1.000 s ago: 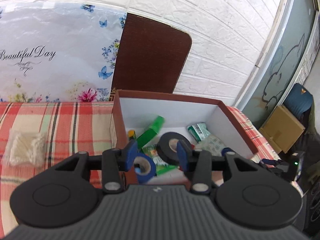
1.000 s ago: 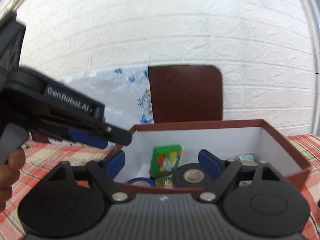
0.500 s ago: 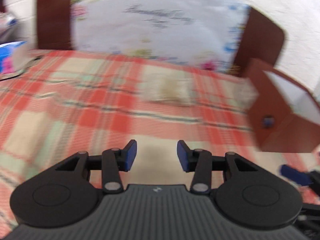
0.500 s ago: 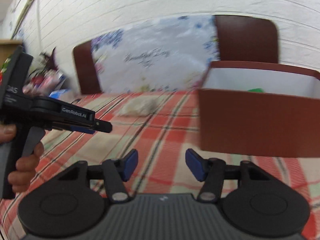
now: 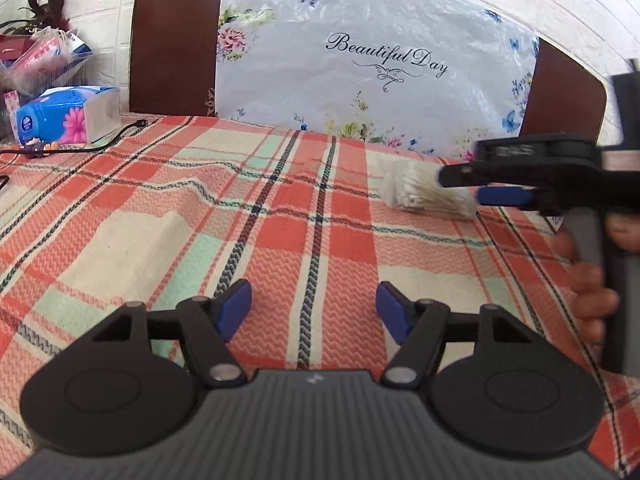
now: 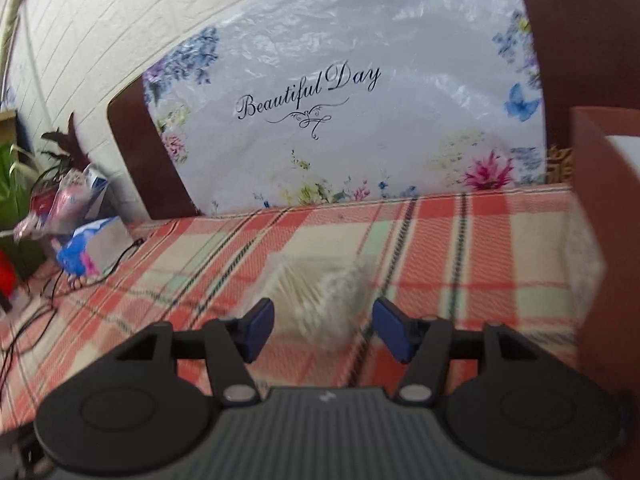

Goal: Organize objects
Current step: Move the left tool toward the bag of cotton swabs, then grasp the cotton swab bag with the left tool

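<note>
Left wrist view. The left gripper [image 5: 315, 312] hangs over the plaid tablecloth [image 5: 132, 216], its blue-padded jaws spread wide with nothing between them. Farther along the cloth, to the right, lies a clear bag of cotton swabs [image 5: 420, 194]. The right gripper [image 5: 480, 186] enters from the right edge, held side-on in the person's hand [image 5: 592, 276]; its tips sit directly at the right end of the bag, though contact cannot be judged from this angle. At the far left edge of the table stands a blue tissue pack [image 5: 68, 114] with a black cable [image 5: 116, 138] running past it. A floral plastic sheet [image 5: 360, 60] printed "Beautiful Day" leans against two brown chair backs [image 5: 172, 40] before a white brick wall.

Right wrist view. The right gripper [image 6: 323, 330] points at the bag of cotton swabs [image 6: 316, 300], which lies blurred on the tablecloth [image 6: 480, 256] just ahead of and between the widely parted jaws; no grip on it is visible. The brown wall of a box [image 6: 604, 240] fills the right edge, close beside the bag. The tissue pack [image 6: 88, 250] sits far left.
</note>
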Motion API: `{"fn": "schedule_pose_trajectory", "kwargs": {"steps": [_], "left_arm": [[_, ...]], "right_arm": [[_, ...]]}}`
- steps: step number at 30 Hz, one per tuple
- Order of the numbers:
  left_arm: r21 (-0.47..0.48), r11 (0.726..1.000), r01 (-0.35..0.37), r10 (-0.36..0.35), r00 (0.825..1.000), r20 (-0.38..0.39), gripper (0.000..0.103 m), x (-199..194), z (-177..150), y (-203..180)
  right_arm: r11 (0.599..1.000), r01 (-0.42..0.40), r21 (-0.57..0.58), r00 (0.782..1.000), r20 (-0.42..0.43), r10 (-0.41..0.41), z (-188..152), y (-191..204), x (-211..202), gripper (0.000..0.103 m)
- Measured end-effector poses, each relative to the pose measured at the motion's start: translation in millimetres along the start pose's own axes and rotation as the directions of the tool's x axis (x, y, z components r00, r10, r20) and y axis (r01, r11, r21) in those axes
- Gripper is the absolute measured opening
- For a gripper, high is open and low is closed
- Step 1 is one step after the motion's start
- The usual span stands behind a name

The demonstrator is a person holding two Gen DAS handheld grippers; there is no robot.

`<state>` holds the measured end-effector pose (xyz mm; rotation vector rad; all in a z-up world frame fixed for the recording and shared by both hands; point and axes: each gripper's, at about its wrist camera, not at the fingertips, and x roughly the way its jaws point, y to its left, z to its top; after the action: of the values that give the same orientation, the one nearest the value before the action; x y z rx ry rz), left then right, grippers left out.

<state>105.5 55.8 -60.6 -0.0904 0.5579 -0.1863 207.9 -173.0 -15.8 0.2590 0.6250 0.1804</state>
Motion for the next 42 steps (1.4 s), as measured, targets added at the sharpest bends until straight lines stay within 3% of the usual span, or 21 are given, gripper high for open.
{"fn": "schedule_pose_trajectory", "kwargs": {"steps": [3,5,8,11,17,21,23,24,25,28,30,33,39,41,42], "left_arm": [[-0.012,1.000,0.009,-0.009,1.000,0.004,0.071,-1.5,-0.5,1.1],[-0.026,1.000,0.017,-0.016,1.000,0.007,0.071,-1.3,-0.1,2.3],[-0.029,0.999,0.018,-0.017,1.000,0.007,0.071,-0.4,1.1,1.6],[-0.024,1.000,0.015,-0.015,1.000,0.005,0.071,-0.2,1.4,1.0],[0.005,1.000,0.013,-0.013,1.000,-0.010,0.075,1.2,2.4,-2.0],[0.063,0.998,0.018,-0.015,0.999,-0.043,0.085,3.9,4.5,-9.6],[0.098,0.995,-0.001,0.009,0.996,-0.086,0.085,1.8,6.8,-23.6],[0.067,0.997,0.048,-0.041,0.993,-0.108,0.085,-3.4,7.9,-30.6],[0.019,0.992,0.126,-0.123,0.985,-0.123,0.085,-9.9,9.0,-38.2],[-0.045,0.943,0.330,-0.333,0.927,-0.173,0.084,-28.6,11.5,-79.7],[0.005,0.914,0.405,-0.395,0.894,-0.212,0.084,-38.0,9.3,-113.3],[0.067,0.894,0.443,-0.411,0.870,-0.273,0.083,-39.2,2.9,-147.7],[-0.015,0.890,0.457,-0.426,0.817,-0.389,0.084,-21.7,-13.6,-162.1],[0.012,0.893,0.450,-0.412,0.828,-0.380,0.083,-21.9,-19.1,-167.8],[0.037,0.889,0.457,-0.410,0.828,-0.382,0.064,-22.1,-20.0,-173.0]], "right_arm": [[1.000,0.000,-0.008,0.999,-0.037,0.000,0.8,5.3,30.6,0.057],[1.000,0.009,-0.018,1.000,-0.024,-0.009,-2.8,11.3,31.0,0.045],[1.000,-0.016,-0.019,0.999,-0.039,0.015,-9.7,16.6,18.4,0.035],[1.000,-0.011,-0.013,0.999,-0.051,0.011,-22.1,15.3,-6.6,0.033],[0.999,-0.026,-0.027,0.995,-0.100,0.023,-61.8,-1.3,-92.7,0.032],[0.996,0.028,-0.082,0.996,-0.086,-0.035,-93.5,-18.4,-169.9,0.033],[0.992,0.082,-0.101,0.992,-0.088,-0.091,-109.5,-28.1,-200.5,0.045],[0.989,0.105,-0.100,0.990,-0.082,-0.113,-117.7,-34.6,-215.3,0.055],[0.990,0.112,-0.085,0.990,-0.074,-0.118,-125.2,-41.1,-227.9,0.073],[0.993,0.115,-0.032,0.990,-0.079,-0.118,-143.3,-57.0,-252.2,0.073],[0.992,0.121,-0.035,0.990,-0.064,-0.123,-149.9,-57.6,-260.0,0.073],[0.989,0.126,-0.077,0.991,-0.029,-0.129,-151.8,-49.7,-261.7,0.072],[0.978,0.114,-0.173,0.993,-0.019,-0.119,-144.5,-37.3,-242.0,0.072],[0.979,0.098,-0.178,0.993,-0.045,-0.107,-141.1,-40.3,-228.8,0.071],[0.980,0.093,-0.177,0.992,-0.068,-0.106,-140.1,-42.4,-219.1,0.070]]}}
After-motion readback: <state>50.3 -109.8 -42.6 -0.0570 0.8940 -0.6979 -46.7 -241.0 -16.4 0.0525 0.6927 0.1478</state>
